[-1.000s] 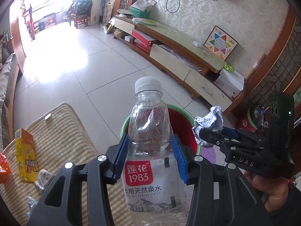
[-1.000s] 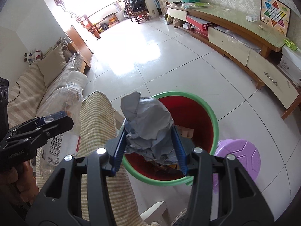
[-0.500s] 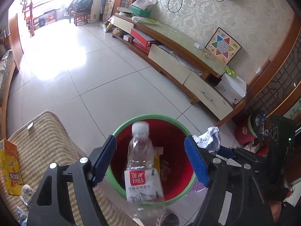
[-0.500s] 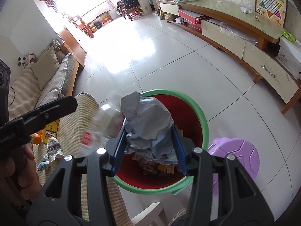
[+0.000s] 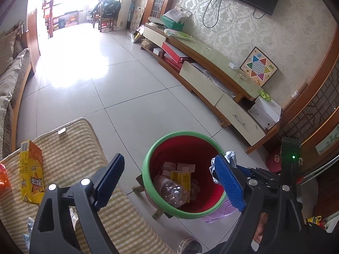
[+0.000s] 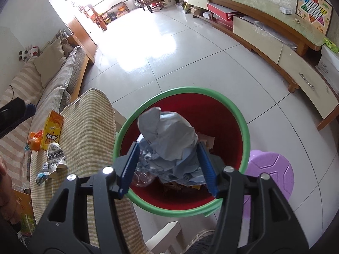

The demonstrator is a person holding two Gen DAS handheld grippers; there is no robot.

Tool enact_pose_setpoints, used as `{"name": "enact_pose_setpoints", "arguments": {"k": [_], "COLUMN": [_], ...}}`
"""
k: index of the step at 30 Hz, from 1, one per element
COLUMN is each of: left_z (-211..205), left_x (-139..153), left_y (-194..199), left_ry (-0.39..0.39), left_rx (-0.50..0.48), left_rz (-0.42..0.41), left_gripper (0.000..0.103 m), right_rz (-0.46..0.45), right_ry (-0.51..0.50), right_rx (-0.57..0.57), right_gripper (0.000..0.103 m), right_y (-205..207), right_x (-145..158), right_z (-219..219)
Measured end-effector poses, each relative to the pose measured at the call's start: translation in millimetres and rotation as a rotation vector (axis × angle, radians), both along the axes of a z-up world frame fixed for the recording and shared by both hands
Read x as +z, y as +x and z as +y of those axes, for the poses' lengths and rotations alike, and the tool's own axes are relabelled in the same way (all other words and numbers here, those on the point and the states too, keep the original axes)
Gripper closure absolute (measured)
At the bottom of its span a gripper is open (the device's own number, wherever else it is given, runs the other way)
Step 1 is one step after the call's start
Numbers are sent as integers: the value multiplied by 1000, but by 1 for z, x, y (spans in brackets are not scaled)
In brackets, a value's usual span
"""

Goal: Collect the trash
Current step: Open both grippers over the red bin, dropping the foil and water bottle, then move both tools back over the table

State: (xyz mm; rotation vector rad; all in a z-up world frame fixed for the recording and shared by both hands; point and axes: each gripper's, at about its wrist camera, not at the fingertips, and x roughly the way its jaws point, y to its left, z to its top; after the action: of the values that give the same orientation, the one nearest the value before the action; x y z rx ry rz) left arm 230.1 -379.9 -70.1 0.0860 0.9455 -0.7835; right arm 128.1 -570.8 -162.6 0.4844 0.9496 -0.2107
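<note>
Sofa's plush toy (image 6: 29, 51): right view only

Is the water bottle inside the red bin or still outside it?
Inside. The water bottle lies on its side at the bottom of the red bin, among other wrappers. The left gripper above it is open and holds nothing.

Plastic bottle (image 5: 170, 192) inside red bin (image 5: 184, 175) (green rim), fingers (image 5: 111, 173) apart

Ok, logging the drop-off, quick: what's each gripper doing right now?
Left gripper: open, jaws just widened, nothing between them.
Right gripper: jaws just opening; crumpled paper between them, grip unclear.
</note>
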Motion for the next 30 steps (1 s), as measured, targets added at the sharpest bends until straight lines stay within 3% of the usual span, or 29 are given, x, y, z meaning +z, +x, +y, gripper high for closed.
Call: {"name": "enact_pose_setpoints", "arguments": {"k": [1, 3, 6, 12, 20, 26, 30], "left_z": [5, 15, 34, 83, 185, 271, 310], "left_x": [3, 9, 16, 21, 18, 1, -6], "left_y": [-3, -7, -15, -29, -42, -41, -44], "left_ry": [1, 1, -17, -14, 1, -8, 0], "left_rx": [1, 7, 20, 66, 208, 325, 363], "left_rz": [-10, -27, -29, -22, -30, 39, 43], "left_gripper": [18, 13, 8, 8, 8, 8, 8], "right_rz": [-1, -3, -15, -20, -55, -55, -36], "right_ry": [-4, -20, -38, -79, -100, -118, -133], "right_rx": [-2, -7, -10, 5, 142, 243, 299], "right_gripper": [37, 16, 5, 5, 5, 5, 5], "right_y": [0, -2, -5, -7, 11, 30, 41], "right_x": [1, 5, 14, 32, 56, 59, 53], "right_z": [2, 5, 11, 43, 136, 202, 237]}}
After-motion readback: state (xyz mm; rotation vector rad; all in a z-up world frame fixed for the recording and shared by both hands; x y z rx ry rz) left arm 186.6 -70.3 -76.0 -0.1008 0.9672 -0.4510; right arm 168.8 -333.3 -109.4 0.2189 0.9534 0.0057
